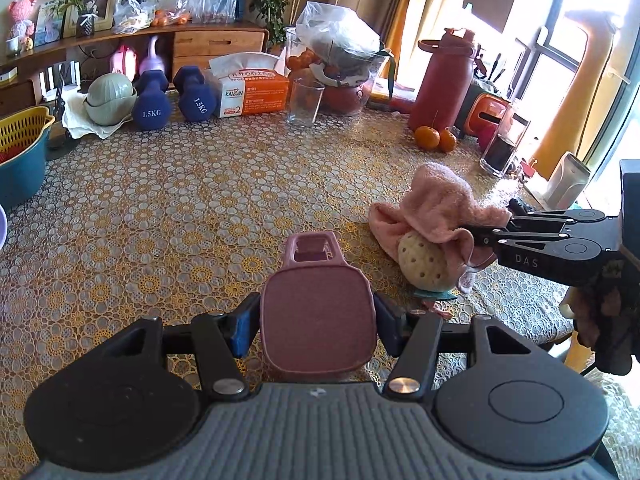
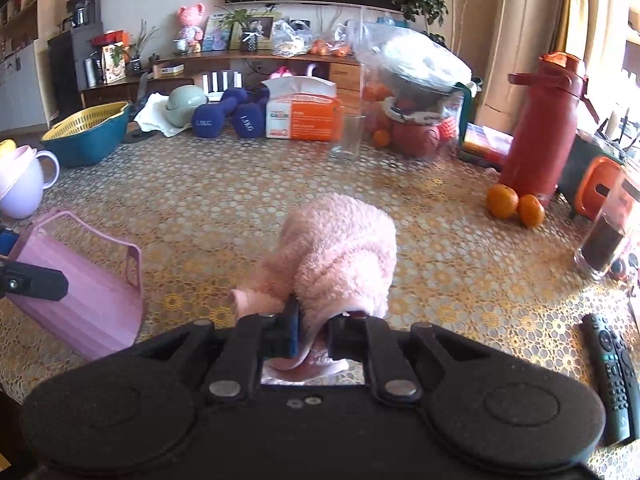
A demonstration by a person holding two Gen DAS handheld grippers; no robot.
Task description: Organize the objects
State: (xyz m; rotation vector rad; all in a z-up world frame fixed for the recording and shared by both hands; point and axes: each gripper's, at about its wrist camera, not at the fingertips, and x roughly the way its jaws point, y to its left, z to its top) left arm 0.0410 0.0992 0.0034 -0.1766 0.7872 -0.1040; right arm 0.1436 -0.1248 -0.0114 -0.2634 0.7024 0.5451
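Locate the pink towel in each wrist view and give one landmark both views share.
Left wrist view: pink towel at right of centre, draped over a perforated ball, pinched by the right gripper.
Right wrist view: pink towel at centre, just ahead of the fingers.
Shared landmark: orange tissue box.

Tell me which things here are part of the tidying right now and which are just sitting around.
In the job:
pink basket, in left gripper
pink towel, in right gripper
ball

Lying about:
dumbbells
tissue box
glass
oranges
remote
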